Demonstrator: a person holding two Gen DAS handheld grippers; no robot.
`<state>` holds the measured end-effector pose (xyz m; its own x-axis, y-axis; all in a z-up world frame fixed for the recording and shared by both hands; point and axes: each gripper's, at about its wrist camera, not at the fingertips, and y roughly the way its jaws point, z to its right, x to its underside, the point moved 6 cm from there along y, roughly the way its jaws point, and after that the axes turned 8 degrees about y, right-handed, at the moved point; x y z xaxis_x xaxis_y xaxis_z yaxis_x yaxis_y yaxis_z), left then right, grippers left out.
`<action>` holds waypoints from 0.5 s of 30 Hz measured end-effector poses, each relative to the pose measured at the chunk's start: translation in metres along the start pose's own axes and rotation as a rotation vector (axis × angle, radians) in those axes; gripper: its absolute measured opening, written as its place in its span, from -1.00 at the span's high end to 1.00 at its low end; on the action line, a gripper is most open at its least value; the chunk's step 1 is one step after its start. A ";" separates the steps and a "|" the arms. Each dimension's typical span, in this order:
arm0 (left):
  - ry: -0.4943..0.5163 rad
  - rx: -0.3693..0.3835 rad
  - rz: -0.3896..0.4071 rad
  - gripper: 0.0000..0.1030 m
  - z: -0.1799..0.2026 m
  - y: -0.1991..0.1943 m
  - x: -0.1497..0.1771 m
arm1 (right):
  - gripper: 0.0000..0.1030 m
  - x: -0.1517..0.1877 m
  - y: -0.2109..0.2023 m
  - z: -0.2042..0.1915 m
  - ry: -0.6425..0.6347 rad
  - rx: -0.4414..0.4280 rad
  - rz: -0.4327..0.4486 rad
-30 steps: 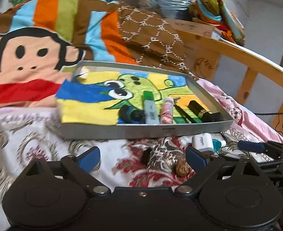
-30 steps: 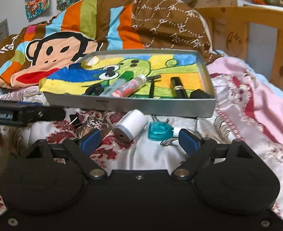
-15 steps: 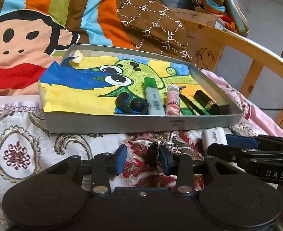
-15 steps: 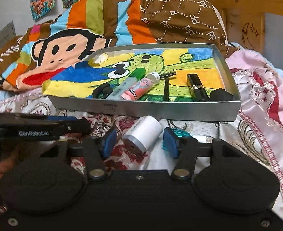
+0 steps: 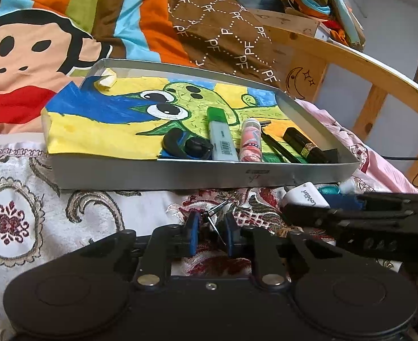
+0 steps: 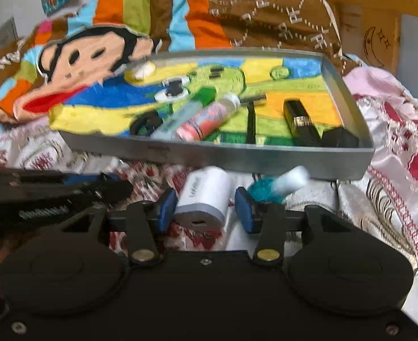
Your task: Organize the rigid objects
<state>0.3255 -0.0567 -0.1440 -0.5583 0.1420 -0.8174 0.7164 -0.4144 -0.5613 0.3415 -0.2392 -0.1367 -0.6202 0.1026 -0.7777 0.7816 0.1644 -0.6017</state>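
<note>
1. The left gripper (image 5: 209, 234) has its jaws drawn nearly together, clamped on a small binder clip (image 5: 214, 221) just above the patterned bedspread (image 5: 95, 207). The blue pads (image 5: 193, 234) press the clip's body from both sides, and its thin wire handles stick up and forward between them.
2. The right gripper (image 6: 206, 209) has its jaws partly apart, set around a white cylindrical device (image 6: 204, 196). The left pad (image 6: 166, 207) touches the device's side; the right pad sits close to the other side, and the blur makes it impossible to tell whether it presses there. I cannot tell if the grip is firm.
3. The white device lies with its grey end cap and small slot facing the camera, on the bedspread just in front of the metal tray (image 6: 265, 160).
4. A teal and white object (image 6: 277, 186) rests just beside the device on its right, close under the tray's front wall.
5. The tray sits on the bed, lined with a painted cartoon sheet (image 5: 95, 119). Gathered at its near right end are a black curved piece (image 5: 186, 145), a green-capped marker (image 5: 220, 136), a pink tube (image 5: 251, 139), a thin black stick (image 5: 277, 145) and a black lipstick (image 5: 302, 145).
6. A monkey-print blanket (image 5: 38, 56) lies behind the tray.
</note>
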 end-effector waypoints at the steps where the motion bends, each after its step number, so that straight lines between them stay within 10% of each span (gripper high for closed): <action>1: -0.007 0.002 0.002 0.63 0.000 -0.001 0.001 | 0.29 0.001 0.001 0.000 0.000 0.001 0.000; 15: -0.047 0.004 0.059 0.72 0.002 -0.013 -0.001 | 0.53 -0.002 -0.022 -0.007 -0.056 -0.005 0.050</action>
<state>0.3157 -0.0536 -0.1358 -0.5344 0.0747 -0.8419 0.7469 -0.4246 -0.5117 0.3245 -0.2360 -0.1206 -0.5753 0.0554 -0.8161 0.8113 0.1658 -0.5607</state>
